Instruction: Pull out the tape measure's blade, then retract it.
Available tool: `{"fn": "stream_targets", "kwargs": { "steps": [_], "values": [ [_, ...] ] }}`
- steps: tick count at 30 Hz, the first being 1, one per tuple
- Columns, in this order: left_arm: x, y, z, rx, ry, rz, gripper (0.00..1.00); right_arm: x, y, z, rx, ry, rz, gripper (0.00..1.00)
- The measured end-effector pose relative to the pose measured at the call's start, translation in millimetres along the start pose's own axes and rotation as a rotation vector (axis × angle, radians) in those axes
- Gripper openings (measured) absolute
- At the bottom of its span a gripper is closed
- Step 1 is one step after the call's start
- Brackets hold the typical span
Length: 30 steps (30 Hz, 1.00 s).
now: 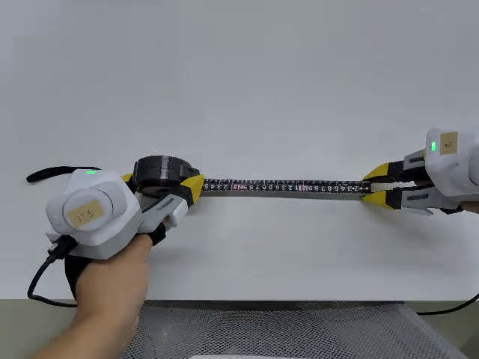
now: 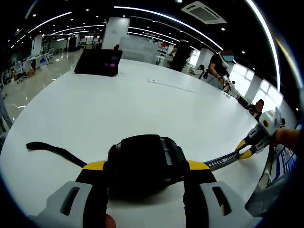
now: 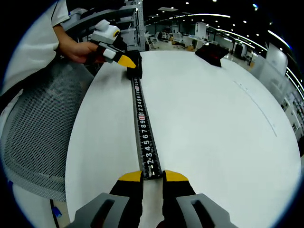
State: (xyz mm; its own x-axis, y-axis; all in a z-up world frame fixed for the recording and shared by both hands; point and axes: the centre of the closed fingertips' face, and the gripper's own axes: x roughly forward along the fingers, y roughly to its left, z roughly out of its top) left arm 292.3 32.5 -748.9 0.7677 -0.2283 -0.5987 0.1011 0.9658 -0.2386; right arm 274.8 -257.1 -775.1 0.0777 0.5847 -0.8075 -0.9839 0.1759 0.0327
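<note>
A black tape measure case (image 1: 163, 175) sits on the white table (image 1: 239, 90), with my left gripper (image 1: 174, 193) shut on it; in the left gripper view the case (image 2: 145, 164) sits between the yellow-tipped jaws. Its dark blade (image 1: 284, 186) with white numbers runs out to the right, low over the table. My right gripper (image 1: 379, 186) is shut on the blade's end. In the right gripper view the blade (image 3: 144, 133) stretches away from my right gripper (image 3: 153, 176) to the case (image 3: 135, 60). A black wrist strap (image 1: 56, 173) trails left of the case.
A black device (image 2: 98, 62) stands at the table's far side. A grey mesh chair seat (image 1: 284, 333) lies below the table's near edge (image 1: 299, 301). People (image 2: 221, 66) stand beyond the table. A black cable (image 1: 41, 280) hangs from the left gripper.
</note>
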Motion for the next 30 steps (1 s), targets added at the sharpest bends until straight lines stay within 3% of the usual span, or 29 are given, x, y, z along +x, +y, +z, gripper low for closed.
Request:
{"fn": "stream_targets", "kwargs": {
  "steps": [30],
  "values": [
    [1.1, 1.0, -1.3, 0.001, 0.040, -0.003, 0.58, 2.5, 1.1, 4.4, -0.004, 0.007, 0.009, 0.11]
  ]
}}
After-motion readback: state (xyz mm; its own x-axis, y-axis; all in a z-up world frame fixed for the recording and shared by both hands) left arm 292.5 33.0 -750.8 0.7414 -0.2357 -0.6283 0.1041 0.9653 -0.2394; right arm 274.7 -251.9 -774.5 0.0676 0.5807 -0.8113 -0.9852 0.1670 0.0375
